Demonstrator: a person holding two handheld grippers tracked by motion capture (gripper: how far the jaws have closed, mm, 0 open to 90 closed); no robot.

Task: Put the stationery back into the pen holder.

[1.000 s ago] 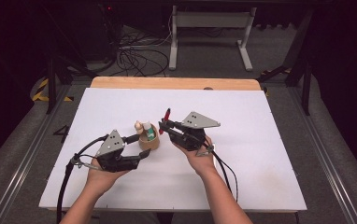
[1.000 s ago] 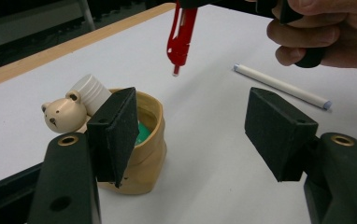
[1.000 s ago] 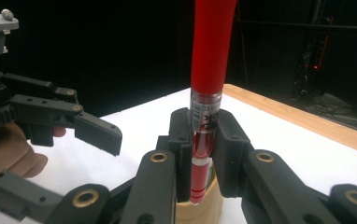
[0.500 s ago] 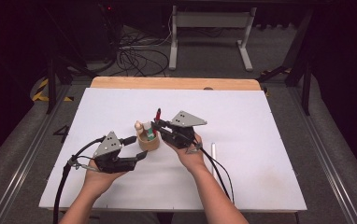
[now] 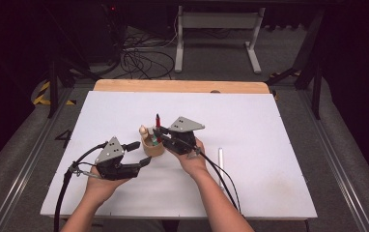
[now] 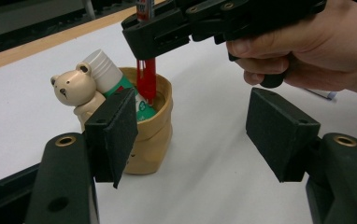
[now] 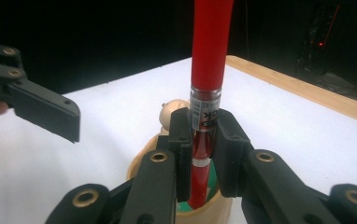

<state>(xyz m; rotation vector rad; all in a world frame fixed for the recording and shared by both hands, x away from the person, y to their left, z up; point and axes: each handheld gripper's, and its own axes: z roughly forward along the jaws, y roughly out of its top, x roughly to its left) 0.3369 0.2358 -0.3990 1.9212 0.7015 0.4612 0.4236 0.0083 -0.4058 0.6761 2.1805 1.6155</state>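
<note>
A red pen is held upright by the right gripper, its two black jaws clamped on the clear, lettered band of the barrel, above a tan bear-shaped cup that stands near the middle of a white table. In the left gripper view, the pen's lower end is seen just inside the cup's mouth, beside a green-and-white tube with a white ribbed cap that leans against the rim. A small bear figure is attached to the cup's outer wall (its face is turned away from the pen).

The left gripper is held low over the table just beside the cup, on the person's left, its jaws standing apart with nothing between the pads; in its own view the cup is seen behind one pad, and whether that pad touches the cup cannot be told. The right hand is wrapped around the right gripper's handle, directly above the cup.

A white pen-like stick lies flat on the table to the right of the right forearm, well apart from the cup. Cables trail from both grippers toward the near edge.
</note>
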